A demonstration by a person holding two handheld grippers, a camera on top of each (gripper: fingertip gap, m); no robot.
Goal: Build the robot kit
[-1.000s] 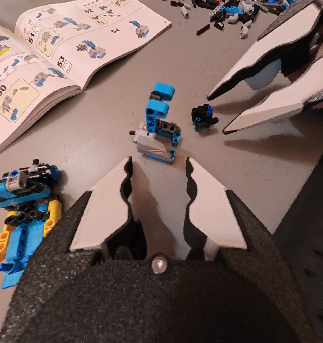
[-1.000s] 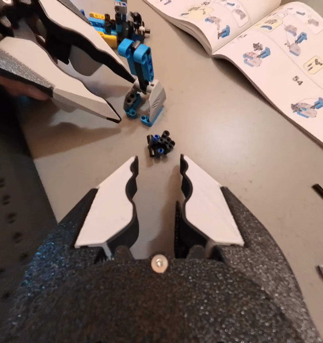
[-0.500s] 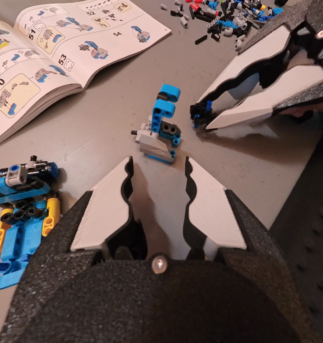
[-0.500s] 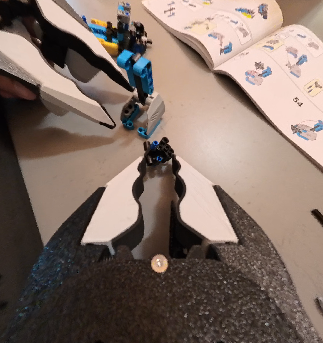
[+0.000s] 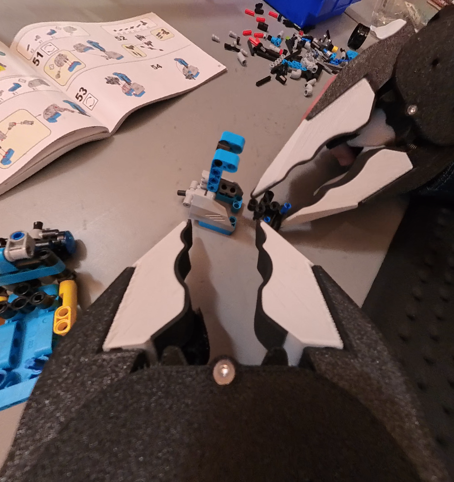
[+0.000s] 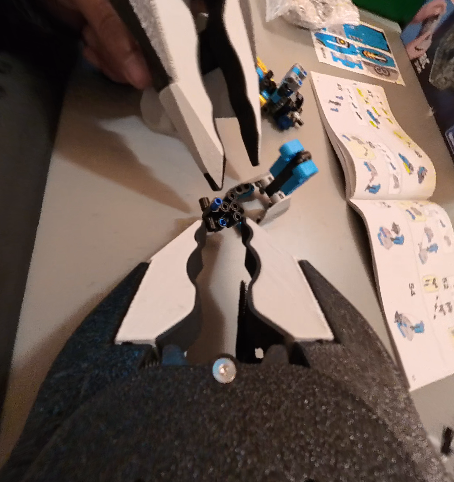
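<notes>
Item 1, right gripper [image 6: 222,224]: its 2 fingers were clenched on a small black cluster of pin connectors [image 6: 224,215] with blue pin ends, pinched at the very fingertips. In the left wrist view this right gripper [image 5: 268,211] came in from the right side of the scene, fingers pointing left, the black cluster [image 5: 267,208] at its tips.

Item 2, left gripper [image 5: 222,227]: fingers spread and holding nothing, with bare grey table [image 5: 155,167] showing between them. Its tips sat just near of the blue-and-grey assembly [image 5: 215,198]; contact could not be told.

Item 3, blue-and-grey assembly [image 6: 278,187]: resting on the table between the 2 grippers, its blue beam standing up and away from the grey panel at its base. The black cluster lay just to its right, close beside it; whether the 2 touched could not be told. Judged by position, the left gripper was the nearer to the assembly, which lay straight ahead of its open fingers.

Item 4, surroundings: an open instruction booklet [image 5: 90,86] far left; a larger blue, yellow and black build [image 5: 25,292] near left; a scatter of loose small parts [image 5: 293,60] far right, beside a blue bin [image 5: 309,10]. The right wrist view was motion-blurred.
</notes>
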